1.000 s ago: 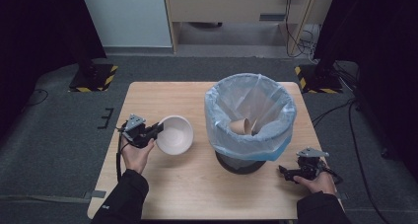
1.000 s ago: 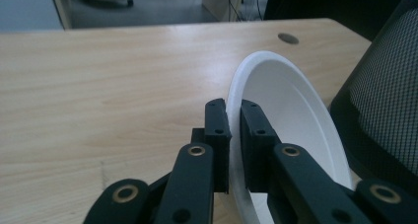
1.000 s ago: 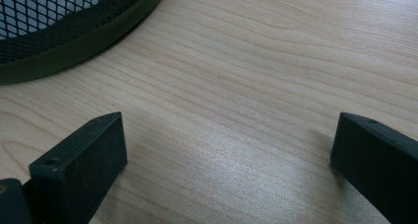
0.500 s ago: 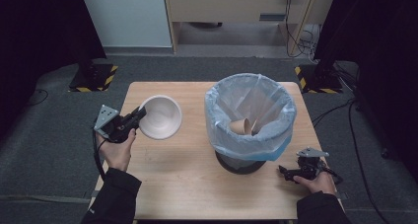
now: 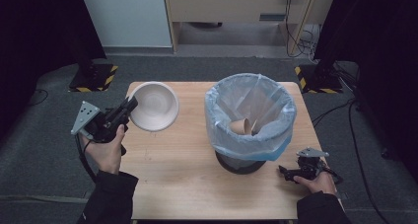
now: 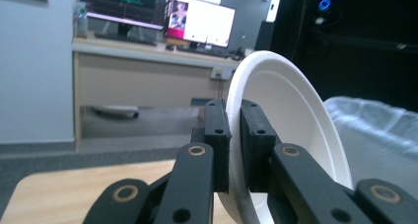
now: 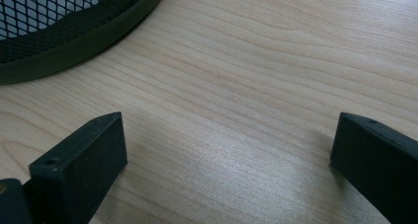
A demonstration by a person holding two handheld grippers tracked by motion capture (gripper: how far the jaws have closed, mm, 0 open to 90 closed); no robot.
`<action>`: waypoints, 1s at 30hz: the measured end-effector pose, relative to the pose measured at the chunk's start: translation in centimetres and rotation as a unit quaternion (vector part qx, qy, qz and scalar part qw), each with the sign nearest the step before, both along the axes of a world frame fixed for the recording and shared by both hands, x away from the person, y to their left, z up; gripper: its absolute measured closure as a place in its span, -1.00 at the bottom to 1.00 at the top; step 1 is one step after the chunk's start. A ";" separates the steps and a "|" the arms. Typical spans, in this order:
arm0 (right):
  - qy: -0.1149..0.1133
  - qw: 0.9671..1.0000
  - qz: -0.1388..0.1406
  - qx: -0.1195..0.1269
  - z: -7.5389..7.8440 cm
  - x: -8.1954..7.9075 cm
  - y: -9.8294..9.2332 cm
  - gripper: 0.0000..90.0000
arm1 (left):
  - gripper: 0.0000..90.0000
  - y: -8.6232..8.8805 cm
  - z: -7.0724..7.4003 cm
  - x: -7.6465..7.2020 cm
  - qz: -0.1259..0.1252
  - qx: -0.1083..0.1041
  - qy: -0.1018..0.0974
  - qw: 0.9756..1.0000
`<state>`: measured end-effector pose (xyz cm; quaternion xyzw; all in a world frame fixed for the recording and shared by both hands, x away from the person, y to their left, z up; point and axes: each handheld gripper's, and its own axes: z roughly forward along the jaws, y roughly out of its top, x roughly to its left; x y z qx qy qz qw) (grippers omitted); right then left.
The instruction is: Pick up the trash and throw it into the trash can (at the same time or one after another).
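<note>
Above the table's (image 5: 197, 184) left edge, left gripper (image 5: 129, 105) pinching the bowl (image 5: 154, 105) by its rim, tilted on edge, well short of the bin (image 5: 250, 118); could slip from so thin a hold. Right gripper (image 5: 284, 171) resting open beside the bin base

Left gripper (image 5: 129, 107) raised, jaws clamped; right gripper (image 5: 286, 171) low, jaws wide apart.
</note>
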<state>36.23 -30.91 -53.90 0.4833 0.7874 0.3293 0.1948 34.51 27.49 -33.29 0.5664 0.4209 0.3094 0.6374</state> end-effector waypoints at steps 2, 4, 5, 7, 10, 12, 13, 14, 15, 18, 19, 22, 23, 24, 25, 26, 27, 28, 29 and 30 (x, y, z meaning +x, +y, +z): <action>0.000 1.000 0.000 0.000 0.0 0.0 0.0 -0.98 | 0.85 -0.3 0.5 -0.3 -0.005 -0.002 -0.009 1.000; 0.000 1.000 0.000 0.000 0.0 0.0 0.0 -0.98 | 0.85 -0.5 0.9 -0.6 -0.010 -0.002 -0.018 1.000; 0.000 1.000 0.000 0.000 0.0 0.0 0.0 -0.98 | 0.85 -0.6 1.1 -0.8 -0.012 -0.003 -0.023 1.000; 0.000 1.000 0.000 0.000 0.0 0.0 0.0 -0.98 | 0.85 -0.8 1.6 -1.1 -0.024 -0.015 -0.031 0.999; 0.000 1.000 0.000 0.000 0.0 0.0 0.0 -0.98 | 0.85 -1.1 2.0 -1.3 -0.029 -0.019 -0.041 0.999; 0.000 1.000 0.000 0.000 0.0 0.0 0.0 -0.98 | 0.85 -1.2 2.3 -1.5 -0.030 -0.022 -0.048 0.998; 0.000 1.000 0.000 0.000 0.0 0.0 0.0 -0.98 | 0.85 -1.3 2.5 -1.5 -0.032 -0.022 -0.050 0.998; 0.000 1.000 0.000 0.000 0.0 0.0 0.0 -0.98 | 0.85 -1.4 2.6 -1.6 -0.033 -0.023 -0.053 0.998; 0.000 1.000 0.000 0.000 0.0 0.0 0.0 -0.98 | 0.85 -1.5 2.8 -1.6 -0.035 -0.025 -0.055 0.998; 0.000 1.000 0.000 0.000 0.0 0.0 0.0 -0.98 | 0.85 -2.1 3.6 -1.7 -0.042 -0.031 -0.068 0.996; 0.000 1.000 0.000 0.000 0.0 0.0 0.0 -0.98 | 0.85 -2.3 3.9 -1.7 -0.044 -0.032 -0.071 0.996; 0.000 1.000 0.000 0.000 0.0 0.0 0.0 -0.98 | 0.85 -3.2 5.1 -1.7 -0.053 -0.029 -0.083 0.995; 0.000 1.000 0.000 0.000 0.0 0.0 0.0 -0.98 | 0.85 -3.5 5.5 -1.7 -0.055 -0.027 -0.088 0.994; 0.000 1.000 0.000 0.000 0.0 0.0 0.0 -0.98 | 0.85 -3.7 5.8 -1.7 -0.057 -0.025 -0.091 0.994; 0.000 1.000 0.000 0.000 0.0 0.0 0.0 -0.98 | 0.85 -4.0 6.2 -1.7 -0.060 -0.023 -0.095 0.993; 0.000 1.000 0.000 0.000 0.0 0.0 0.0 -0.98 | 0.85 -4.4 6.7 -1.7 -0.065 -0.024 -0.101 0.993; 0.000 1.000 0.000 0.000 0.0 0.0 0.0 -0.98 | 0.85 -4.6 7.0 -1.7 -0.067 -0.022 -0.104 0.992; 0.000 1.000 0.000 0.000 0.0 0.0 0.0 -0.98 | 0.85 -4.9 7.4 -1.7 -0.069 -0.022 -0.108 0.992; 0.000 1.000 0.000 0.000 0.0 0.0 0.0 -0.98 | 0.85 -5.2 7.7 -1.7 -0.072 -0.021 -0.111 0.991; 0.000 1.000 0.000 0.000 0.0 0.0 0.0 -0.98 | 0.85 -5.5 8.0 -1.7 -0.075 -0.021 -0.114 0.990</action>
